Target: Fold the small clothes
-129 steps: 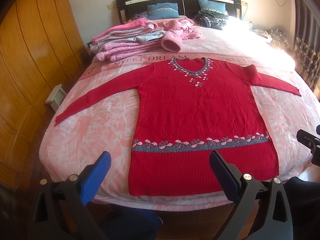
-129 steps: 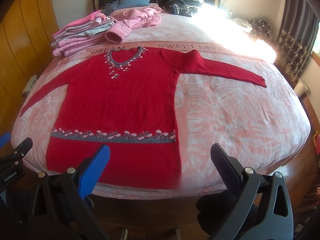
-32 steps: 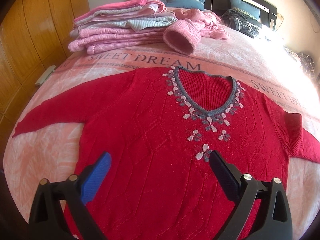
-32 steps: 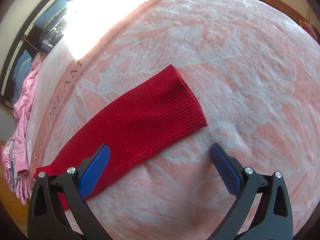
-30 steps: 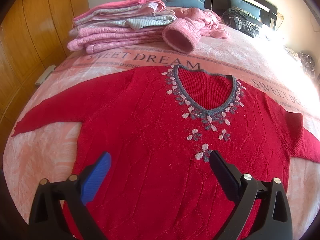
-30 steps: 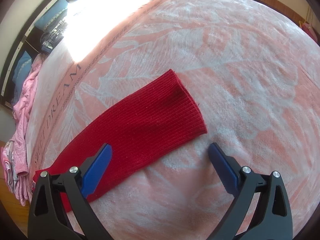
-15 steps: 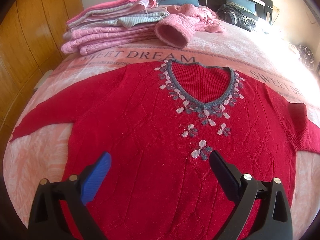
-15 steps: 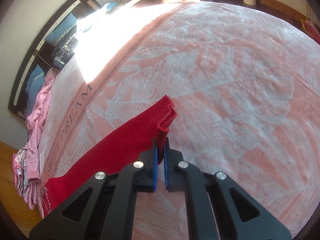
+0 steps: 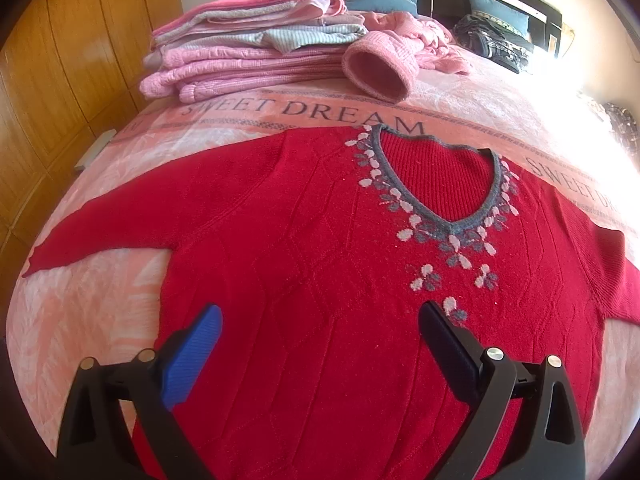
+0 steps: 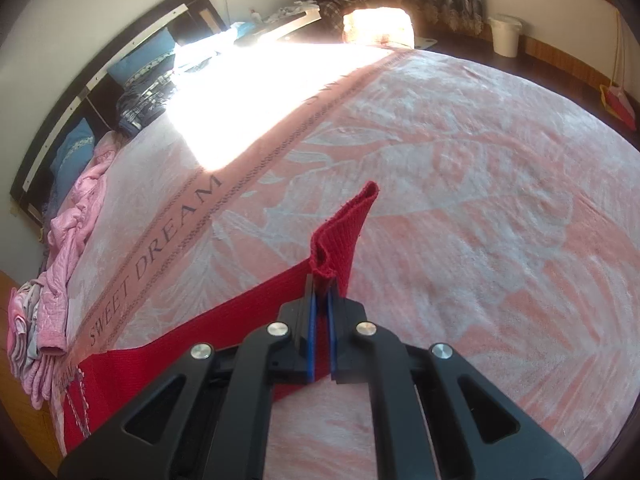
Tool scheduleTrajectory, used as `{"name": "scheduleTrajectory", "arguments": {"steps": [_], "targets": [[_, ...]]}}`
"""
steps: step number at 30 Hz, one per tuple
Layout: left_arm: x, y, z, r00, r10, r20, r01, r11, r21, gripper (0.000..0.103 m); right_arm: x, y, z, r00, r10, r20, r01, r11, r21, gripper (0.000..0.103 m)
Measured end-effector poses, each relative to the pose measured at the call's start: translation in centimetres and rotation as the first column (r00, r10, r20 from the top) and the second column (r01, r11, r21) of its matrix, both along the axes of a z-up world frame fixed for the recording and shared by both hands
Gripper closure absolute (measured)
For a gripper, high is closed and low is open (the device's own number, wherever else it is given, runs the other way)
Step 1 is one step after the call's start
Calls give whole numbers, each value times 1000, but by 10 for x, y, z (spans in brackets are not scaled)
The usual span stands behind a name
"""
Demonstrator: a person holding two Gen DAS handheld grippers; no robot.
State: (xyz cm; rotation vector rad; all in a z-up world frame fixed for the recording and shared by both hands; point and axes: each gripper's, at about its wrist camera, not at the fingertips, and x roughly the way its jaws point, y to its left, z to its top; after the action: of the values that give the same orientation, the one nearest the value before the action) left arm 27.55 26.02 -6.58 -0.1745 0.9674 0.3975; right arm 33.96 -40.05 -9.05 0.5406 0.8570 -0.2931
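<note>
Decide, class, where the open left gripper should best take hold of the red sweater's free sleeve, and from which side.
Probably the cuff end of the sleeve, approached from the bed's outer left edge. The red sweater lies flat, and the sleeve's thin end offers an edge the left gripper can slide around, mirroring the right gripper pinching the other cuff.

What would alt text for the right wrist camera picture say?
The right gripper is shut on the cuff of a red sweater's sleeve, lifting it off a pink bedspread printed "SWEET DREAM". Pink clothes lie at the left.
</note>
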Motion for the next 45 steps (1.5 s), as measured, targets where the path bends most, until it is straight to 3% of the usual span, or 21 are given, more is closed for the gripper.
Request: {"name": "scheduleTrajectory", "arguments": {"steps": [5, 12, 22, 31, 35, 38, 43, 45], "targets": [[2, 19, -3, 1000, 18, -8, -18, 999, -28, 4, 17, 102, 39, 972, 221, 81, -219, 975, -34, 100], [1, 39, 0, 1000, 16, 3, -16, 999, -51, 4, 27, 263, 55, 858, 500, 119, -500, 865, -37, 100], [-7, 69, 0, 1000, 8, 16, -7, 997, -73, 4, 30, 415, 24, 736, 667, 110, -676, 734, 68, 100], [-22, 101, -10, 999, 32, 4, -31, 993, -114, 4, 23, 530, 2, 606, 777, 172, -793, 572, 213, 100], [-23, 110, -12, 999, 41, 0, -40, 991, -124, 4, 23, 562, -26, 587, 802, 110, -800, 554, 231, 95], [-21, 109, -12, 1000, 31, -3, -31, 989, -142, 4, 22, 566, -45, 571, 819, 55, -800, 540, 261, 81], [-11, 89, -11, 1000, -16, 8, 17, 983, -184, 4, 17, 534, -41, 570, 815, 105, -787, 505, 354, 71], [-4, 77, -11, 999, -40, 15, 42, 976, -216, 4, 16, 514, -32, 583, 803, 122, -780, 511, 361, 68]]}}
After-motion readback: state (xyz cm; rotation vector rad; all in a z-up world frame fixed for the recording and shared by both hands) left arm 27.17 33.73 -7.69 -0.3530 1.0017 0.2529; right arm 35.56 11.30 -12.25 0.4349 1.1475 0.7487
